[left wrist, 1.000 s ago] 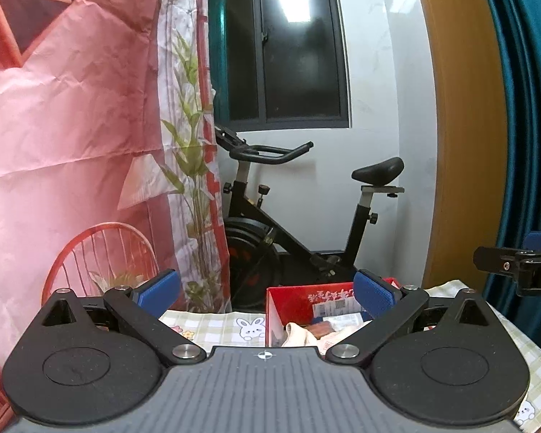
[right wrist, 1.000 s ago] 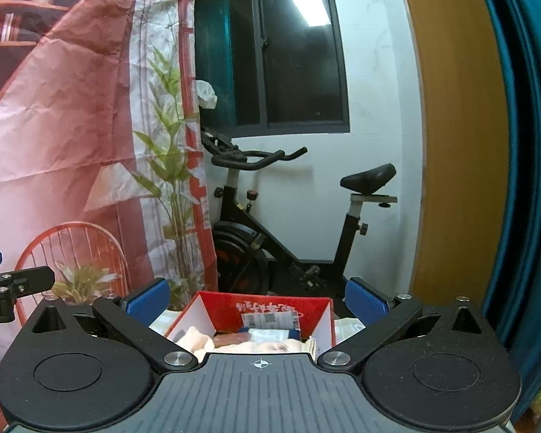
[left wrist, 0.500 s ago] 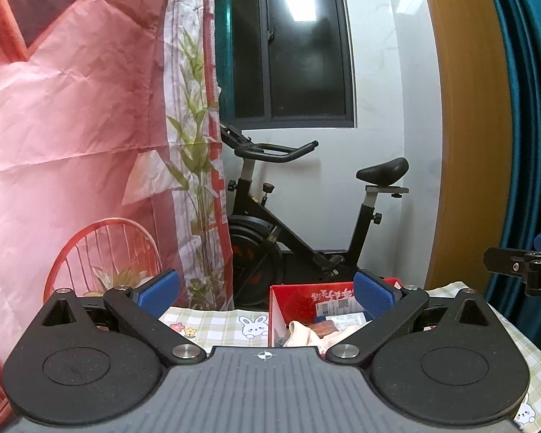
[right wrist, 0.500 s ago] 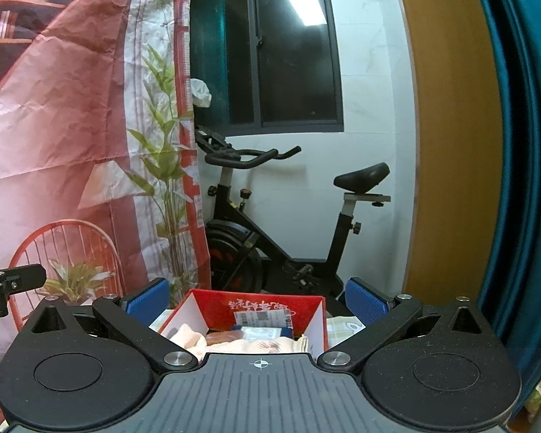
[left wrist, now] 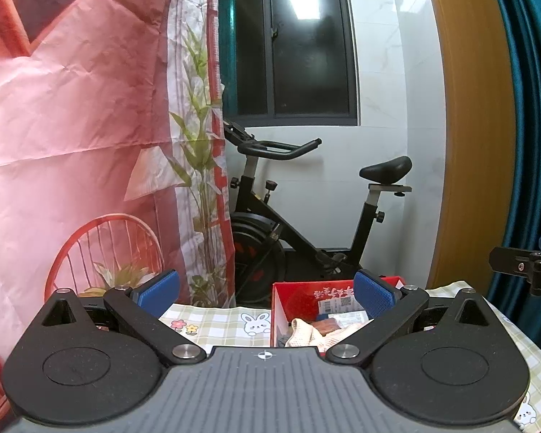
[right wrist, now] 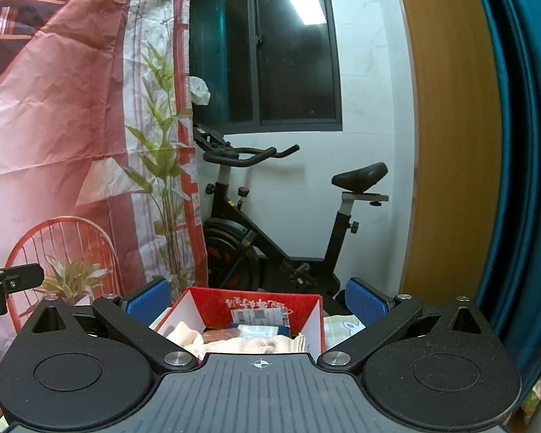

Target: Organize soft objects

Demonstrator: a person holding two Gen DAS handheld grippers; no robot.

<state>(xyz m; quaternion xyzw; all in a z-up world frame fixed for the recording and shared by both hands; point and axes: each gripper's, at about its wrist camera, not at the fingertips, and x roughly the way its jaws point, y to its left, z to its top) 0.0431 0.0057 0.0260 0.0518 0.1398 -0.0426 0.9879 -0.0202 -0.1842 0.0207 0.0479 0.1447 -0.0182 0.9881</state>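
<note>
Both your grippers are spread wide and hold nothing: the left gripper [left wrist: 267,290] and the right gripper [right wrist: 258,297] hang level above the desk [left wrist: 212,319]. The cream cloth [right wrist: 234,342] lies bunched inside the red box [right wrist: 212,305], in front of labelled packets. You look to be at the approach, nothing grasped. Next, tip the right gripper down into the box and close on one fold alone, clear of the cardboard walls.
</note>
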